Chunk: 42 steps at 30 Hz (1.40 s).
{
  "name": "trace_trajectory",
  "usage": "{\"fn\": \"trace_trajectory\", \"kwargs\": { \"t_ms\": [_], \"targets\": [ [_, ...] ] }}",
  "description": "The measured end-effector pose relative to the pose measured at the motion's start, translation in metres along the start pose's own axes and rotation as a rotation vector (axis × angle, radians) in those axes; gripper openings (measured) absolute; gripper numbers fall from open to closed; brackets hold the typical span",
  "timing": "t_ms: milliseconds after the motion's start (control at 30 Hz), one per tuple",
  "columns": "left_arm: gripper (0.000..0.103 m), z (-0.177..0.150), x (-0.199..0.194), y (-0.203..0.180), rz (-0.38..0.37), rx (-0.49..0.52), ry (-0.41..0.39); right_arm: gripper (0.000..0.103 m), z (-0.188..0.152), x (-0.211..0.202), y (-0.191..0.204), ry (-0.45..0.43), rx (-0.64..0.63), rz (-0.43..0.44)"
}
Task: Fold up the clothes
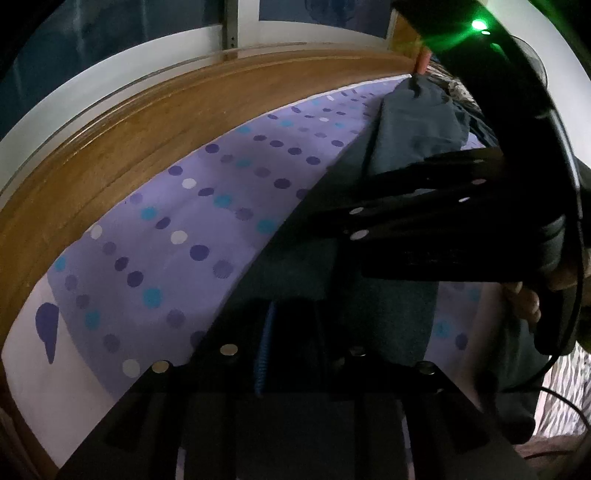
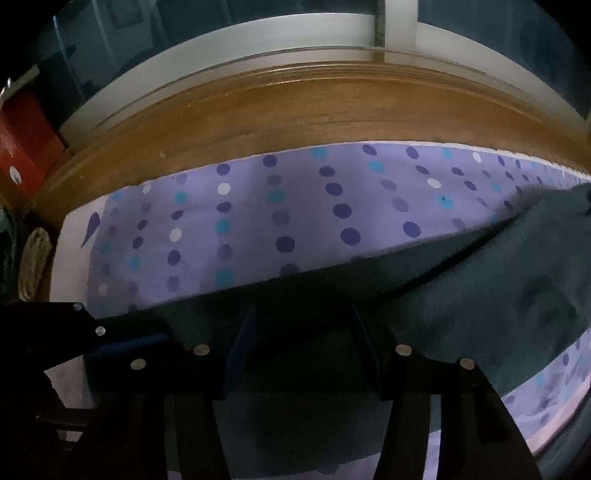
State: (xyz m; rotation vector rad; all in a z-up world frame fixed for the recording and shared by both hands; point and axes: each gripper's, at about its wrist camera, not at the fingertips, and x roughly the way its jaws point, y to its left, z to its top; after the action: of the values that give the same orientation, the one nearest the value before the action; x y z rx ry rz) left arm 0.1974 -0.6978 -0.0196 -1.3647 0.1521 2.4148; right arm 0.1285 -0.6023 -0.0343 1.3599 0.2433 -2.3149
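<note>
The dark teal garment lies spread on the bed's dotted sheet, near the wooden edge, ready for folding. The right tongs stand wide over the cloth, gripping nothing. The left tongs stand narrow at the garment's edge; whether they pinch it, I cannot tell.

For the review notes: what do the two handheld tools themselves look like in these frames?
Both are matte black, angular frames dotted with round silver fasteners. The left tool has a blue ribbed pad on one finger. The right tool has flat dark-blue finger pads. In the left wrist view its body carries a glowing green light and a thin black cable.
</note>
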Motion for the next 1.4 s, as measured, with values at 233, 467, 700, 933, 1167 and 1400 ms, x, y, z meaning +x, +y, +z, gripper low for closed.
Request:
{"fn": "trace_trajectory", "kwargs": {
  "t_ms": [233, 467, 700, 933, 1167, 1400],
  "targets": [
    [0.024, -0.008, -0.003, 0.000, 0.030, -0.047, -0.041, 0.054, -0.009, 0.002, 0.010, -0.005, -0.089, -0.039],
    [0.002, -0.010, -0.003, -0.007, 0.098, -0.044, -0.073, 0.005, -0.021, -0.002, 0.017, -0.049, -0.093, -0.027],
    [0.002, -0.007, -0.021, 0.014, 0.146, -0.124, -0.139, 0.002, -0.003, -0.007, 0.016, -0.149, 0.011, 0.058],
    [0.002, -0.001, -0.018, 0.033, 0.120, -0.145, -0.129, 0.000, 0.026, 0.012, 0.034, -0.156, -0.010, 0.109],
    [0.007, -0.025, -0.042, 0.058, 0.110, -0.243, -0.133, 0.009, -0.004, -0.027, -0.012, -0.115, 0.169, 0.110],
    [0.020, -0.051, -0.071, 0.093, 0.085, -0.345, -0.217, 0.029, -0.019, -0.048, -0.048, -0.060, 0.332, 0.122]
  ]
}}
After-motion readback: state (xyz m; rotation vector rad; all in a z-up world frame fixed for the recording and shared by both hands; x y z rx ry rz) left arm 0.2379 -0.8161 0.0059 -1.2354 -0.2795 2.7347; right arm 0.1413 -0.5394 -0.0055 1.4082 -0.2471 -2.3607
